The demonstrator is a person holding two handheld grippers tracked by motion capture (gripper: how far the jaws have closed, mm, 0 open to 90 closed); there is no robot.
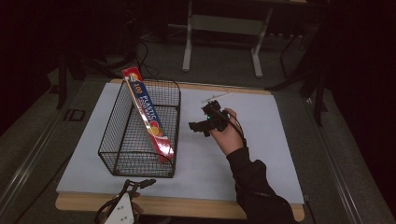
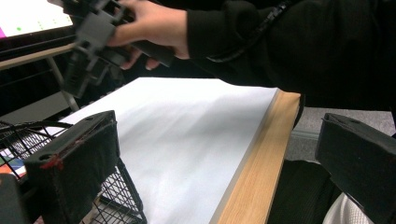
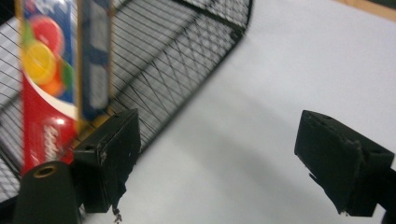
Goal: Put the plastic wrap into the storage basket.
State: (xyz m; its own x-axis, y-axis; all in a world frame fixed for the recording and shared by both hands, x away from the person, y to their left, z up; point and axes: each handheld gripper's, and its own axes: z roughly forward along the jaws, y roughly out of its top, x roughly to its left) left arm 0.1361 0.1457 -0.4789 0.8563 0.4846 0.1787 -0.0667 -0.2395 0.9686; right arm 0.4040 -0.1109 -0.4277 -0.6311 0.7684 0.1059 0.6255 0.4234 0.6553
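- Nearest the camera in the high view, the left tool (image 1: 148,182) rests at the near edge of the table (image 1: 261,140), just near of the wire basket (image 1: 140,154); its grey plate shows at the bottom edge. In the left gripper view its jaws stand wide apart with nothing between them.
- Leaning in the basket is a long red-and-blue box (image 1: 148,113), its far end sticking up over the far-left rim and its near end down at the near-right corner.
- Printed along the box are "100" and "PLASTIC"; smaller lettering is too blurred to read, and fruit pictures sit near its lower end.
- To the right of the basket, the right tool (image 1: 196,127) hovers over the white table top, pointing left toward the basket and box.
- In the right gripper view its jaws are wide apart and empty, the box (image 3: 56,79) just beyond the left jaw.
- A dark sleeve (image 1: 254,186) reaches in from the near right.
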